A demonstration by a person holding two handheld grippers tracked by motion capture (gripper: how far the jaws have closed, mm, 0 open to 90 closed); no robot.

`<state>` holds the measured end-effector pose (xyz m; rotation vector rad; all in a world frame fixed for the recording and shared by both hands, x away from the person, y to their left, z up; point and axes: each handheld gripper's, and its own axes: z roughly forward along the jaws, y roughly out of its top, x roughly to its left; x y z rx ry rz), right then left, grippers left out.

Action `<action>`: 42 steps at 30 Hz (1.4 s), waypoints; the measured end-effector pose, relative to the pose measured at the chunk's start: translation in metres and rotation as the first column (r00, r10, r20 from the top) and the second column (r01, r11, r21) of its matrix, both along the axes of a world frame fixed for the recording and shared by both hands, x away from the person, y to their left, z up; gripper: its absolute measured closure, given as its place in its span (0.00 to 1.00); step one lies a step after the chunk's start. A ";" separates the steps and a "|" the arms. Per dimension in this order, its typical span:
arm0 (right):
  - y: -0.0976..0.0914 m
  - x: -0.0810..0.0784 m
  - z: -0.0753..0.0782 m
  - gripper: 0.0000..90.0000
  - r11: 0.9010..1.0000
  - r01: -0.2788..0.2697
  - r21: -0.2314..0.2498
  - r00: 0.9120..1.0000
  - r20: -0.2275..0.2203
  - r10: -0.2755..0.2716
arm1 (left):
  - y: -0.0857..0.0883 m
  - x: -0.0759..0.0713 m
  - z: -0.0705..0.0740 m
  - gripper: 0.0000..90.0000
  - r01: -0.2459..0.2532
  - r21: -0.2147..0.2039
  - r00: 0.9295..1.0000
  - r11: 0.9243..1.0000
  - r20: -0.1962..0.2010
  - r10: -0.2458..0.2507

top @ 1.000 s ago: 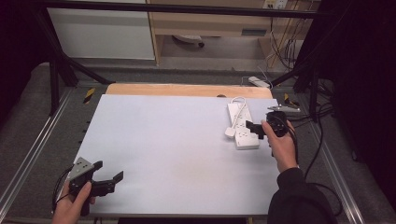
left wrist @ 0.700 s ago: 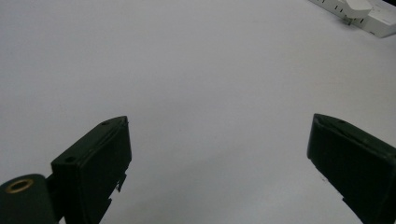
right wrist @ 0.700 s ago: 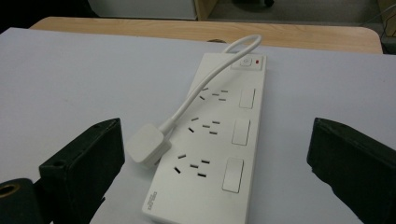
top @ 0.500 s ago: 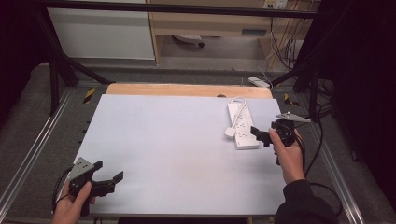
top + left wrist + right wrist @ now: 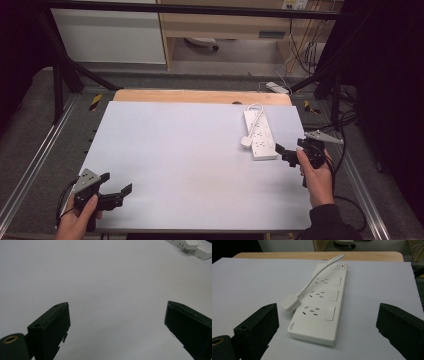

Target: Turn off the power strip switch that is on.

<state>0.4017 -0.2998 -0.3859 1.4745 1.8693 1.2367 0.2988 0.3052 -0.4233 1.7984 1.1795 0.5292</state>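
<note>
High view first: a white power strip (image 5: pixel 260 135) lies flat near the far right of the white bench (image 5: pixel 190 165), its own cord looped back so that the white plug (image 5: pixel 247 142) rests against its left edge. The right gripper (image 5: pixel 286 153) sits just beside the strip's near end, jaws spread wide and holding nothing. Right gripper view confirms this: the power strip (image 5: pixel 322 307) lies between and beyond the two released jaws, untouched, with the plug (image 5: pixel 290 302) lying loose beside the nearest socket rather than pushed into one. The left gripper (image 5: pixel 119 190) rests well apart at the near left corner, also spread open and empty, above bare bench.

By my judgement the work is at its very start: the approach to the strip is made, but no grasp is taken, and picking up the plug or strip is all left to do.
</note>
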 end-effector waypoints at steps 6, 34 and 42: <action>-0.002 -0.011 -0.004 0.06 1.000 0.000 0.014 1.000 0.006 0.000 | 0.000 0.000 0.000 0.07 0.000 0.001 1.000 1.000 -0.001 0.000; -0.007 -0.052 -0.019 0.06 1.000 -0.003 0.026 1.000 0.018 0.002 | 0.000 0.000 0.000 0.07 0.000 0.003 1.000 1.000 -0.001 0.000; -0.003 -0.061 -0.023 0.06 1.000 -0.015 0.020 1.000 0.024 0.014 | 0.000 0.000 0.000 0.07 0.000 0.004 1.000 1.000 0.000 0.000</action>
